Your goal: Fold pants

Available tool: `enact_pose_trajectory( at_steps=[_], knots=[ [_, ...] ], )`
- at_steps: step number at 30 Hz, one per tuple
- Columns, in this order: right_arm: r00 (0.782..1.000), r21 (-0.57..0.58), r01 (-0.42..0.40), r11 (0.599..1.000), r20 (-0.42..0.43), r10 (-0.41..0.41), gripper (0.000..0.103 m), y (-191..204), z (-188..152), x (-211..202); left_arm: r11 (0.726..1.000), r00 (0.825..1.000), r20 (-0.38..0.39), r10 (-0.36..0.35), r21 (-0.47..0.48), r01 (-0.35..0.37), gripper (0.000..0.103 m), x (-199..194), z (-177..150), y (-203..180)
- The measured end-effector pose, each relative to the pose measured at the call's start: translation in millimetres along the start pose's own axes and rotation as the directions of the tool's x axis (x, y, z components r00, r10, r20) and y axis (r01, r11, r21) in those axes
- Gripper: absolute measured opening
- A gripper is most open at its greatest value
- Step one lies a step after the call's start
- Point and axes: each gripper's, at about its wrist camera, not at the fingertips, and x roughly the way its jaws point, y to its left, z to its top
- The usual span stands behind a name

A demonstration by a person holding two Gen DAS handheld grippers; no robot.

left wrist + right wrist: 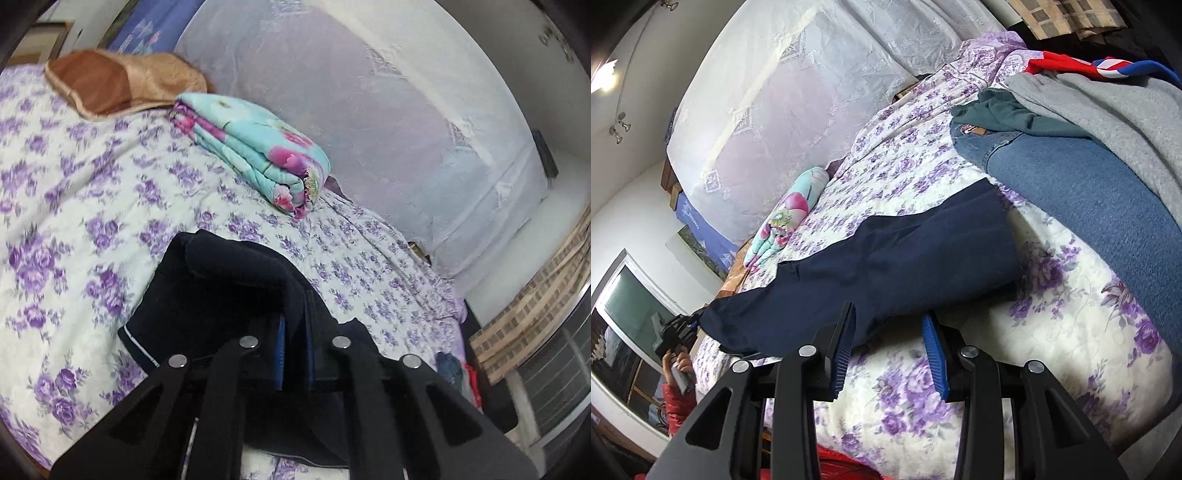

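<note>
Navy pants (886,266): your left gripper (293,345) pinches one end; right gripper (886,354) fingers spread beside them (jeans (1089,184) nearby).

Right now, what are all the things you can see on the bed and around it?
navy pants: one, dark blue, stretched across the bedspread, one end lifted.
bedspread: one, white with purple flowers, covering the bed.
folded quilt: one, turquoise and pink, by the curtain.
pillow: one, tan and brown, at the far end of the bed.
lace curtain: one, white, along the bed's far side.
jeans: one, blue, in the pile.
grey garment: one, grey, on the jeans.
green garment: one, dark green, under the grey one.
left gripper: fingers shut on the pants.
right gripper: fingers open, blue pads, at the pants' edge.
</note>
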Motion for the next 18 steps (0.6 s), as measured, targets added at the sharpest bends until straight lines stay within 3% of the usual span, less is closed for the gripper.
enact_pose_trajectory(
  at_steps=[12, 18],
  knots=[
    [1.0, 0.024, -0.003, 1.0, -0.022, 0.004, 0.03, 1, -8, -5, 0.997, 1.0, -0.026, 0.005, -0.077, -0.007, 0.007, 5, -9, 32],
    [1.0, 0.166, -0.029, 0.986, 0.013, 0.027, 0.03, -25, -1, -9, 0.996, 0.999, -0.034, 0.017, -0.086, -0.02, 0.007, 11, -11, 37]
  ],
)
